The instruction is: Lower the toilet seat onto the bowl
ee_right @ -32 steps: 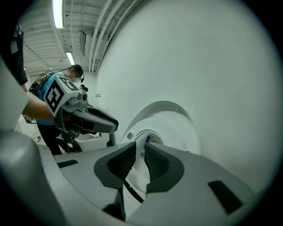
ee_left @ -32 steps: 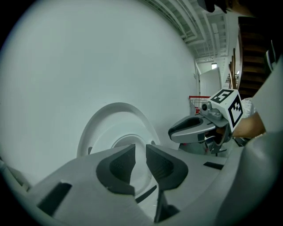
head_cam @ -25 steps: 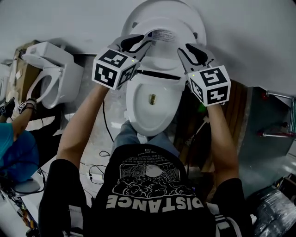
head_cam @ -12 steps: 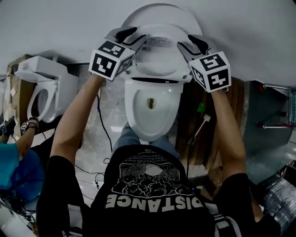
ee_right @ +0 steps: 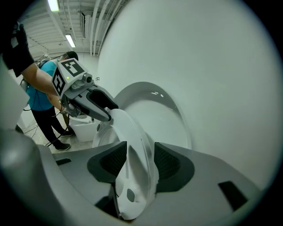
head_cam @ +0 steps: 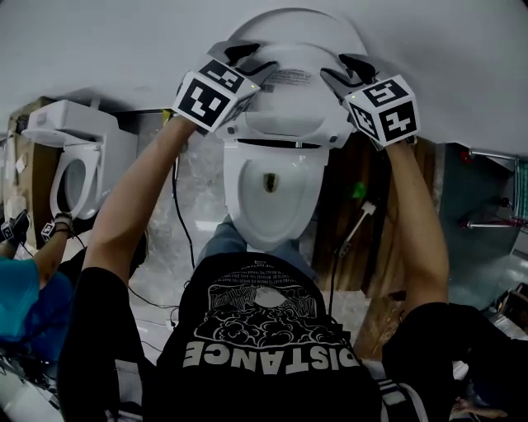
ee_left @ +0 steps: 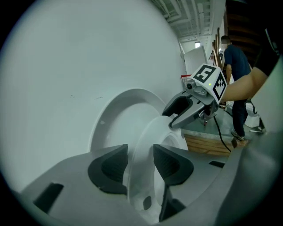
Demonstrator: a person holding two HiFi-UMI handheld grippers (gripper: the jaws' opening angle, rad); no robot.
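Note:
The white toilet seat stands raised over the bowl, leaning toward the lid and the wall. My left gripper straddles the seat's left edge, and my right gripper straddles its right edge. In the left gripper view the seat rim runs between the pads of the left gripper with small gaps either side. In the right gripper view the rim nearly fills the gap of the right gripper. Both pairs of jaws have just been opening, with the seat between them.
A second white toilet stands at the left, with a person in blue beside it. A black cable trails over the floor. Wooden boards lie right of the bowl. The pale wall is close behind the lid.
Both grippers have moved forward toward the wall and onto the seat's two side edges. Their jaws stand wider than before.

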